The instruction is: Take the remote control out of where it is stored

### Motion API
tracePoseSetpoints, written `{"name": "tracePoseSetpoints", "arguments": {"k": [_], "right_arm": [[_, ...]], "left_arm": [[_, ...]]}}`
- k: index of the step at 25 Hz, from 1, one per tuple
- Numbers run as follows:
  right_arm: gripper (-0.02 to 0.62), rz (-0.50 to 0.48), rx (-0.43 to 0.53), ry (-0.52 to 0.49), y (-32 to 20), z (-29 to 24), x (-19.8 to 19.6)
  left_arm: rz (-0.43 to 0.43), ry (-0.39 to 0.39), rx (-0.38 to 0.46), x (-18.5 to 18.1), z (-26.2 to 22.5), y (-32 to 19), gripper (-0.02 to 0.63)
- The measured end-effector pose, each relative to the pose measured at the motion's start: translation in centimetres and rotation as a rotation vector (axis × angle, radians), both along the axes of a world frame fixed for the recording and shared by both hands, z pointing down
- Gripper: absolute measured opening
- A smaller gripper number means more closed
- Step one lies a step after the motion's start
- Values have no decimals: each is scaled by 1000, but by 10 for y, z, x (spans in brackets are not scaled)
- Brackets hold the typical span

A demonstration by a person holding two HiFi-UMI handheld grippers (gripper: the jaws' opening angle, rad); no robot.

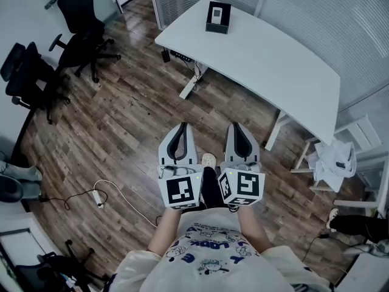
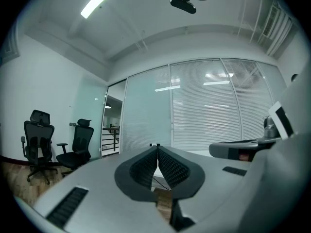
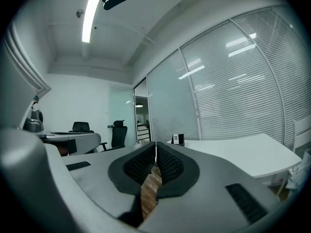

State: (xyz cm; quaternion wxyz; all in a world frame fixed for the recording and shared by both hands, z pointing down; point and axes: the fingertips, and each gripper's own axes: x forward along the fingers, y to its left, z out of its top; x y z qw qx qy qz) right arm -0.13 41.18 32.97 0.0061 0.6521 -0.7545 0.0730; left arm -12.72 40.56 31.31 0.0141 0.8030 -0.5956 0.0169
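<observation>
A white remote control (image 1: 216, 13) stands in a black holder (image 1: 218, 25) at the far end of the white desk (image 1: 267, 59). In the right gripper view the holder (image 3: 178, 139) shows small on the desk (image 3: 243, 152), far ahead. I hold both grippers close to my chest over the wooden floor, well short of the desk. My left gripper (image 1: 179, 128) is shut with nothing in it, its tips (image 2: 158, 146) meeting. My right gripper (image 1: 238, 126) is also shut and empty, its pads (image 3: 155, 143) touching.
Black office chairs (image 1: 79, 23) stand at the left on the wooden floor. A white power strip with cable (image 1: 97, 196) lies on the floor near my left side. A white chair with cloth on it (image 1: 337, 160) stands right of the desk. Glass walls with blinds (image 3: 228, 91) lie behind.
</observation>
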Motion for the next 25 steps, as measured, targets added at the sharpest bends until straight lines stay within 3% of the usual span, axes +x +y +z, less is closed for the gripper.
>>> {"name": "tracePoseSetpoints", "arguments": {"k": [14, 25], "right_arm": [[32, -75, 23, -14, -177, -9, 34], [32, -78, 3, -29, -260, -2, 54]], "left_arm": [[-41, -2, 10, 40, -8, -167, 17], [-50, -8, -25, 57, 2, -251, 17]]}}
